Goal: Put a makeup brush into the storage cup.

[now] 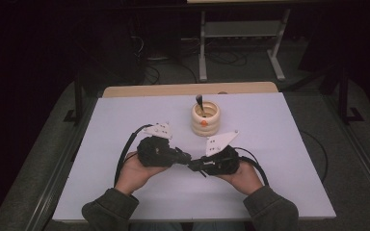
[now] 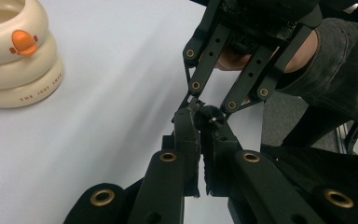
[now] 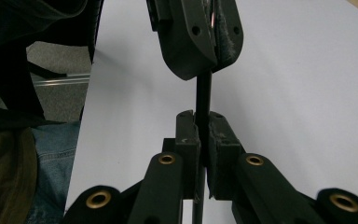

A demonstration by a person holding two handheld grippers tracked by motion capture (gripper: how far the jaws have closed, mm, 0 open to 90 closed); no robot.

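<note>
Brush handle (image 3: 203,100), a thin black rod, bridges both hand-held grippers low over the table (image 1: 279,159): right hand-held gripper (image 3: 204,133) clenches one end, left hand-held gripper (image 2: 200,122) the bristled tip (its long axis running between them); beyond stands a cream holder (image 1: 205,118).

High view looks down from above; claw views sit close, sharing the table (image 1: 125,120).
</note>
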